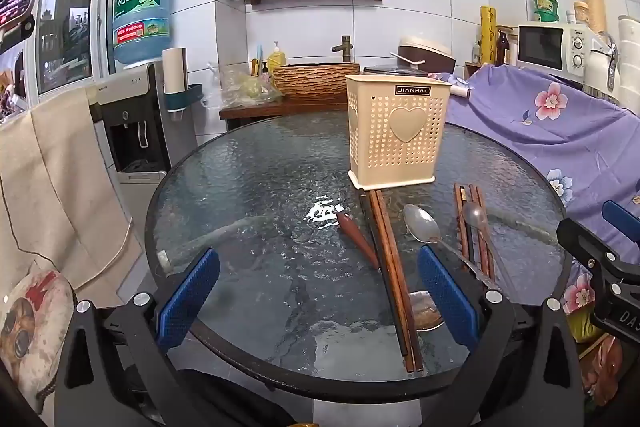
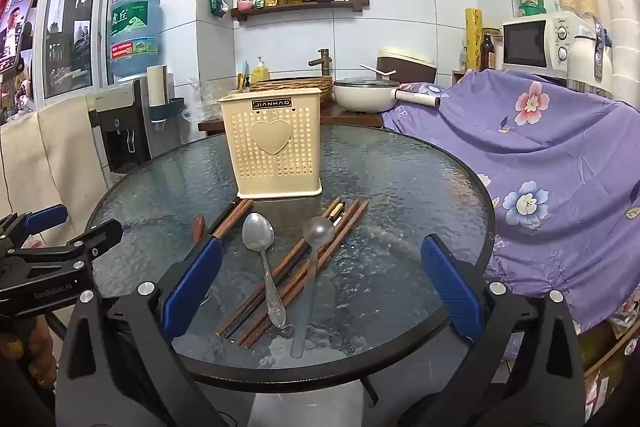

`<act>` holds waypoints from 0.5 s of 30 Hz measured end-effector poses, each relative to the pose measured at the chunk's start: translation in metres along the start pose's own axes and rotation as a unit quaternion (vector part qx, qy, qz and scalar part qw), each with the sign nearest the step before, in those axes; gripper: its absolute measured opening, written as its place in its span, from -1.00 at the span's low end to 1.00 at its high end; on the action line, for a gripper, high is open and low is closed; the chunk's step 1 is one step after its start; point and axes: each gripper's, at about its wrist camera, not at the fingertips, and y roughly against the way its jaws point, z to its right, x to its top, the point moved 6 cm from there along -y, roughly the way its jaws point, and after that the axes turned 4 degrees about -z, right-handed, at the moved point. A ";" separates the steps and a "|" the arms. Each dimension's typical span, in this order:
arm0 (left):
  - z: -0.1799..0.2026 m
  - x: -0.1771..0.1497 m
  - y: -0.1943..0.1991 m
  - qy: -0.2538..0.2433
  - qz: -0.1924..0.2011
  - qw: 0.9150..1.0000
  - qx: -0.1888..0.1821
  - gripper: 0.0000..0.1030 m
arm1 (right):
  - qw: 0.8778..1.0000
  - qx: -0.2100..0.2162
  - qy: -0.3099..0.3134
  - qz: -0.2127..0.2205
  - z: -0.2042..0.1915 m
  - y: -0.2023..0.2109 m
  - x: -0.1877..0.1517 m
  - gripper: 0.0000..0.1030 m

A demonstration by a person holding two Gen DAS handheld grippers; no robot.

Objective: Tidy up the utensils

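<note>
With both the left gripper (image 1: 318, 297) and right gripper (image 2: 320, 285) spread wide and empty, start on the steel spoon (image 2: 262, 259) lying across the chopsticks (image 2: 280, 279) before the cream holder (image 2: 276, 143), pinching its handle squarely

The left half of the glass table (image 1: 240, 187) lies bare, open to approach. Right of centre, chopsticks (image 2: 288, 279) and spoons (image 2: 260, 251) crowd the glass before the upright cream holder (image 2: 274, 143). A draped purple cloth (image 2: 560, 179) hems in the right edge.
</note>
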 end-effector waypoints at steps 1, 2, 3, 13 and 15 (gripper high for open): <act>0.000 0.000 0.000 -0.001 0.000 1.000 0.000 0.88 | 1.000 0.000 0.000 0.000 0.000 0.000 0.000 0.91; 0.000 0.000 0.000 0.000 0.000 1.000 -0.001 0.88 | 1.000 0.001 -0.001 0.000 0.000 0.000 0.000 0.91; 0.000 0.000 0.000 -0.001 0.000 1.000 0.001 0.88 | 1.000 0.001 -0.001 0.001 0.000 0.000 0.000 0.91; -0.002 0.000 -0.001 0.002 -0.001 1.000 0.000 0.88 | 1.000 0.000 -0.002 -0.002 0.000 -0.002 -0.001 0.91; -0.004 0.002 0.000 0.003 -0.002 1.000 0.000 0.88 | 1.000 0.001 -0.003 -0.001 0.001 -0.001 -0.001 0.91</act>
